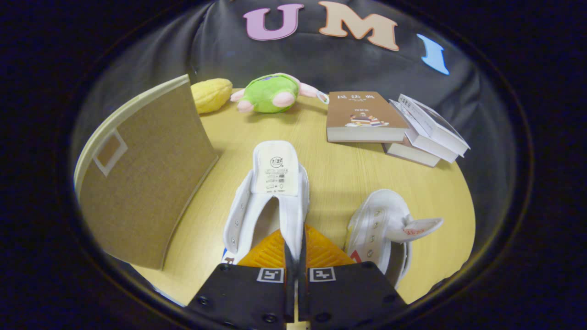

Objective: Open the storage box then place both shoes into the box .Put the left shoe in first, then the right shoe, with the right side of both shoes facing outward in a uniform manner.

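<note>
Table [339,183]: one, pale wood, carrying everything.
Box [146,183]: one, tan fabric, along the table's left edge; its lid looks down.
Books [362,117]: three at the far right corner, one brown lying flat, two stacked and slanting beside it.
Shoes: two, white, laceless. Left shoe [270,192] sits mid-table near the front edge, tongue flipped forward; right shoe [383,224] lies just right of it, apart from it, tongue turned out.
Toy [270,94]: one green plush at the far edge.
Corn [211,95]: one yellow piece, far left corner, behind the box.
Gripper [296,250]: fingers almost together, pinching the right side wall of the left shoe's opening.
</note>
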Available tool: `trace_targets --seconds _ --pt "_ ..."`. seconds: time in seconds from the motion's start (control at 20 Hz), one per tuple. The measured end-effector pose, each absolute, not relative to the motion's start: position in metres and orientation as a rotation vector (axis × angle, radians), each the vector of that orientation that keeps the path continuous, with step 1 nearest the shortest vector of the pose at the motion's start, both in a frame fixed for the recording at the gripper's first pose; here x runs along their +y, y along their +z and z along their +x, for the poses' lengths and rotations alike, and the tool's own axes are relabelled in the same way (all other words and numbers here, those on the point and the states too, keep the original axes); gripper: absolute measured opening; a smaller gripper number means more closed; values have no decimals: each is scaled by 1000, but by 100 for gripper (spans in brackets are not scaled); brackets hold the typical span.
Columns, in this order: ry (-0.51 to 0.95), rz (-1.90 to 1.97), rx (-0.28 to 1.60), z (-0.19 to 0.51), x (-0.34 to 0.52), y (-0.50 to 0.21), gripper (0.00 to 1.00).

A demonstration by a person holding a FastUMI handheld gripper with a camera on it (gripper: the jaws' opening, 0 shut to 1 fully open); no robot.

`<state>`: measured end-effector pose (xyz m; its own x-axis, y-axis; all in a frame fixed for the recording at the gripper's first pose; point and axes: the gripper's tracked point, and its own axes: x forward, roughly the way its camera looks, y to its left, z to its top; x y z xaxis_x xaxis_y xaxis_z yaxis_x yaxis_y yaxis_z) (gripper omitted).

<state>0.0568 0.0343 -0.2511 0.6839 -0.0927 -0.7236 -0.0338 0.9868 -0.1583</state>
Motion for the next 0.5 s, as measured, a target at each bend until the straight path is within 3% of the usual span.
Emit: trace_targets --seconds 0.5 --pt "74 377 876 43 73 -235 6"
